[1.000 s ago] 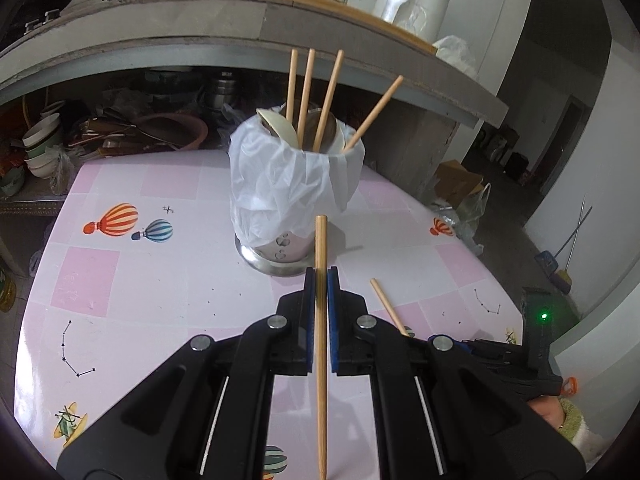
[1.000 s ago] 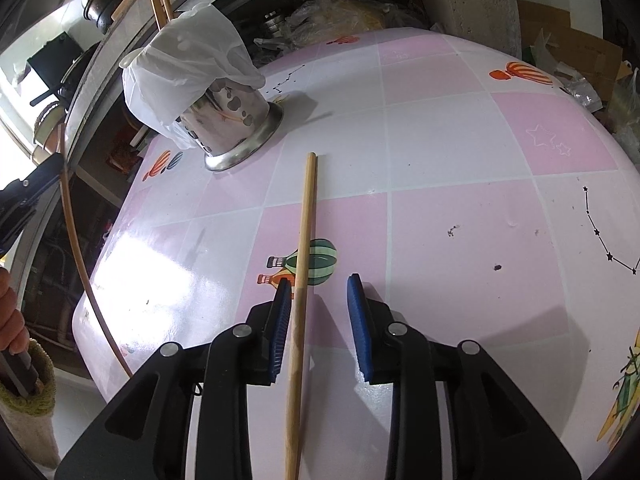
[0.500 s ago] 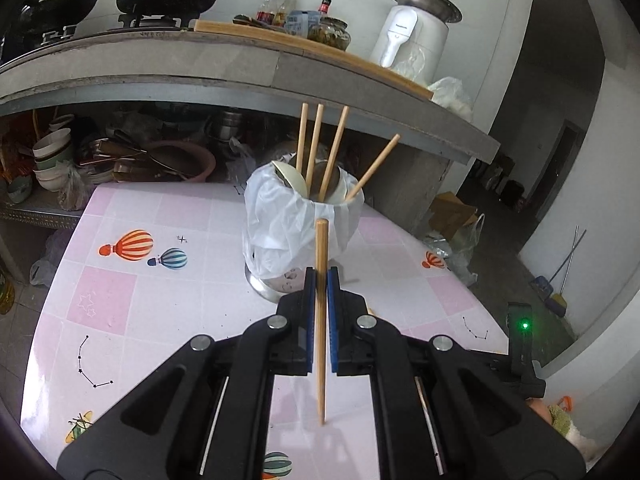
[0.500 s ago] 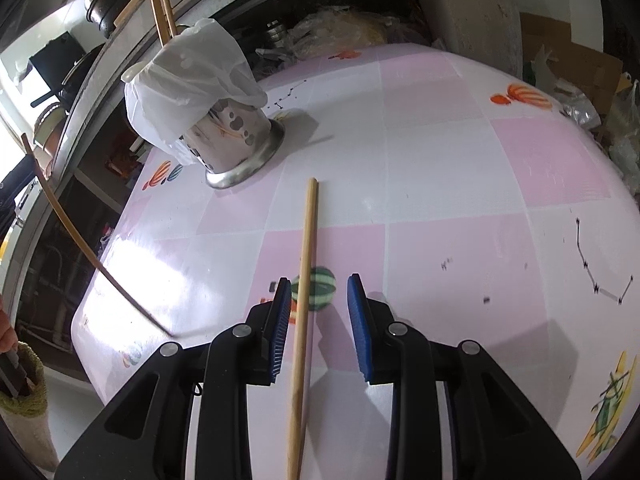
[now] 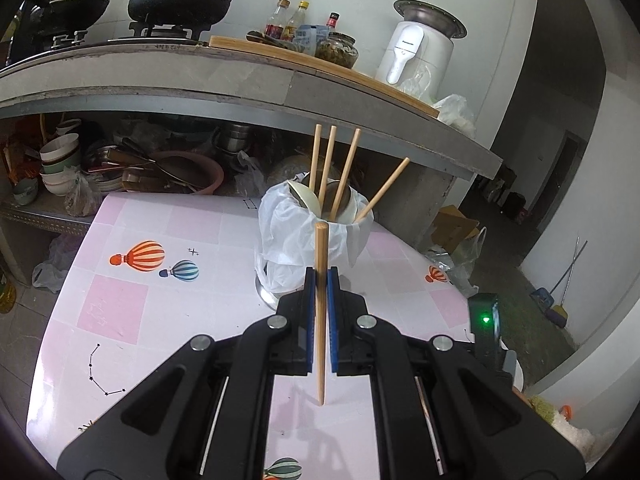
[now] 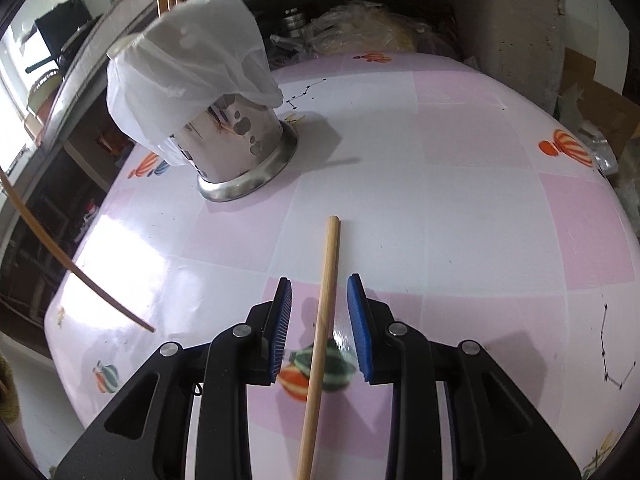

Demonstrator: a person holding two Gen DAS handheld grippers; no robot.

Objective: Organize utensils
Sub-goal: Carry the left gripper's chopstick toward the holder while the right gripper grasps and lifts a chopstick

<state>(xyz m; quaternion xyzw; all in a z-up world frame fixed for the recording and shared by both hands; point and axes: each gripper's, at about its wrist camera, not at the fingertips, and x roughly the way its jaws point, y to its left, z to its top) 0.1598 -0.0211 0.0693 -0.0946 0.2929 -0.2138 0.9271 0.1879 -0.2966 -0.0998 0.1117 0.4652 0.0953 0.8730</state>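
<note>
My left gripper [image 5: 320, 276] is shut on a wooden chopstick [image 5: 321, 320], which it holds almost upright with the lower tip above the pink table [image 5: 132, 304]. Just beyond stands the metal utensil holder [image 5: 308, 236], wrapped in a white plastic bag, with several chopsticks [image 5: 346, 172] and a pale spoon [image 5: 306, 198] in it. In the right wrist view my right gripper [image 6: 319, 280] is open, low over the table. A second chopstick [image 6: 326, 300] lies between its blue pads, touching neither. The holder [image 6: 240, 136] is ahead to the left, and the lifted chopstick [image 6: 72, 268] shows at the left edge.
A concrete counter [image 5: 240, 80] overhangs the table's far side, with pots, bottles and a white appliance [image 5: 416, 52] on it. Bowls and pans [image 5: 60, 160] fill the shelf beneath. Cardboard boxes and bags [image 5: 456, 228] sit on the floor past the table's right edge.
My left gripper has risen with its chopstick, whose lower tip has come off the table. My right gripper has slid forward along the lying chopstick, nearer the holder, jaws unchanged.
</note>
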